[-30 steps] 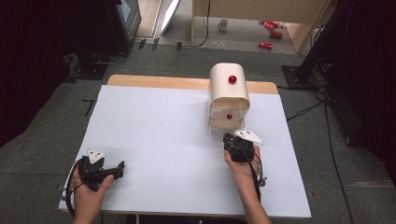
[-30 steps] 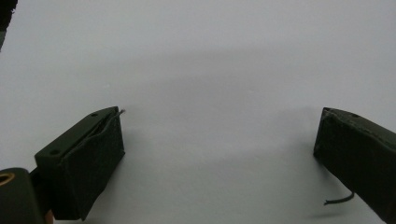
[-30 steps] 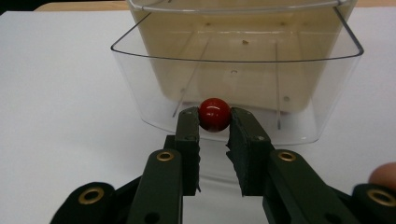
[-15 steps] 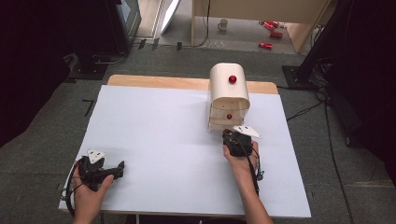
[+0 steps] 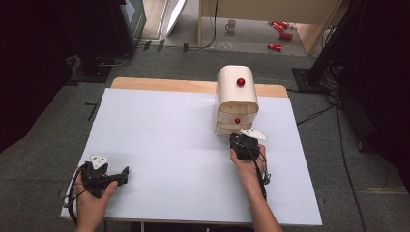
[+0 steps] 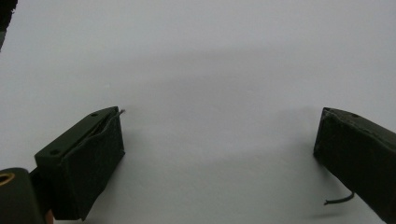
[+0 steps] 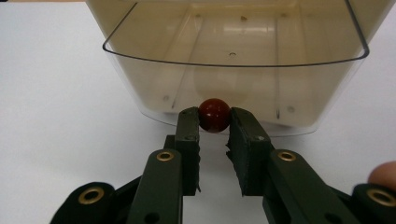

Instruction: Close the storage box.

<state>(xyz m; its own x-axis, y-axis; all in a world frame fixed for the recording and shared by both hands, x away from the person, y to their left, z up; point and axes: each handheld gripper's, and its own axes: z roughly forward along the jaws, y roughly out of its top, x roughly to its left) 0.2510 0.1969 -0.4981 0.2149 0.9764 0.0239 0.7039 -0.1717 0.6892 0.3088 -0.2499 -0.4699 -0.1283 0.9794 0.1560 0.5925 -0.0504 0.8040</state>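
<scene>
My right gripper (image 7: pixel 214 122) is clenched on the small red knob (image 7: pixel 214 115) of a drawer: in the right gripper view the two black jaws press the ball from either side, right at their tips. The knob sits on the front wall of the clear drawer (image 7: pixel 233 70), which is drawn out toward me, and I can see into its bare inside. In the high view my right gripper (image 5: pixel 240 140) sits just in front of the cream drawer cabinet (image 5: pixel 236 99), which stands on the far right part of the white table (image 5: pixel 169 130). A second red knob (image 5: pixel 240 82) shows higher up on the cabinet. My left gripper (image 5: pixel 121 175) rests on the near left corner of the table, well apart from the cabinet; in the left gripper view its jaws stand wide apart with bare white surface between them.
</scene>
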